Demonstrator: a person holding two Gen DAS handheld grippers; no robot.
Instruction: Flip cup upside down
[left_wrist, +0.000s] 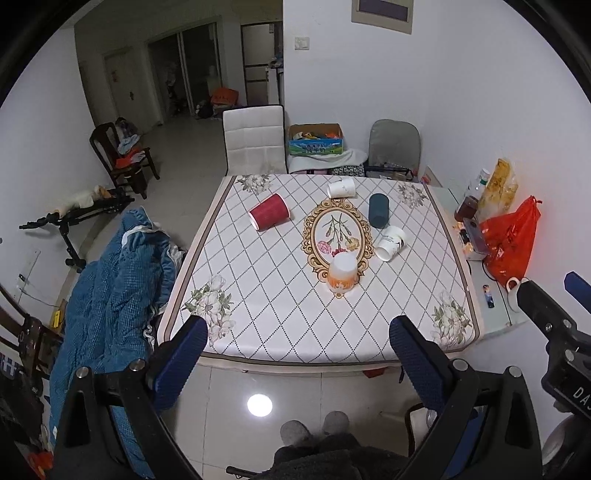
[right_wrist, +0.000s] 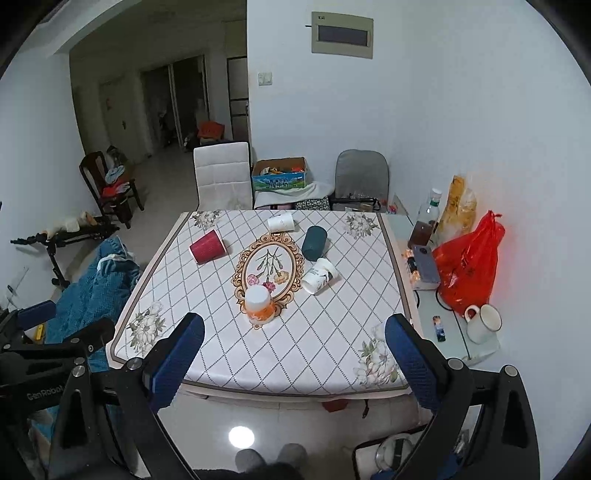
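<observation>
Quilted diamond-print tablecloth (left_wrist: 258, 295), tapered orange-white cup (left_wrist: 342, 274) inverted, left tool (left_wrist: 297, 336) and right tool (right_wrist: 294, 334) spread, empty

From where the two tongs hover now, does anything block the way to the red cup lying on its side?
Nothing visible does: bare tablecloth lies between the open left tongs and the red cup.

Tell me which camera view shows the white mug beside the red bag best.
The right wrist view: the white mug stands whole on the side table, handle and open mouth both visible. In the left wrist view the mug is mostly hidden behind the other tongs, with only its handle and part of its side showing.
</observation>
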